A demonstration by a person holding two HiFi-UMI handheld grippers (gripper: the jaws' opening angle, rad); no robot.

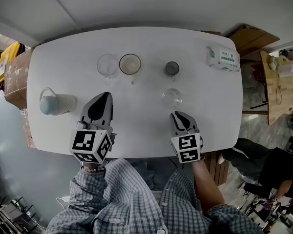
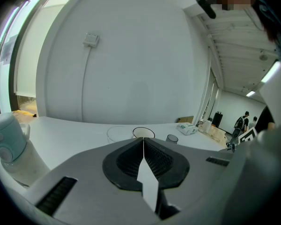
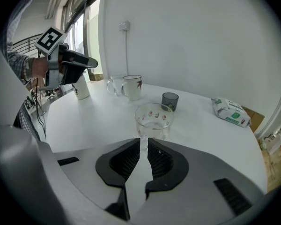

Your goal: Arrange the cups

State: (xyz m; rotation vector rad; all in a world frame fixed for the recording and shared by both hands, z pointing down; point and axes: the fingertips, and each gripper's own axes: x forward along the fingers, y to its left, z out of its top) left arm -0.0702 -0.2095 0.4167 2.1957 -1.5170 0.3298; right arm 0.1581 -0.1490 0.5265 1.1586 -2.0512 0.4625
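Though printed in green on white, too small to read: pack point(image 1: 223, 58) near far right corner of counter point(image 1: 136, 135). Black-and-white square markers on each cube; small reddish mark on white mug point(image 1: 130, 64).

Left hand-held gripper point(image 2: 143, 139) closed, jaws pressed flat together with nothing between, held above counter and well short of far row: clear mug point(image 1: 107, 65) just beside white mug, dark cup point(image 1: 172, 68) further right.

Right hand-held gripper point(image 3: 144, 142) parted by a narrow slit, gripping nothing. Patterned glass point(image 3: 153, 118) upright just beyond its tips, nearer than dark cup; contact cannot be told.

Pale jug point(image 1: 56, 103) by left edge.

White rounded counter, plain white wall behind, cardboard boxes point(image 1: 249, 35) at the ends, people point(image 2: 246, 121) far off in room.
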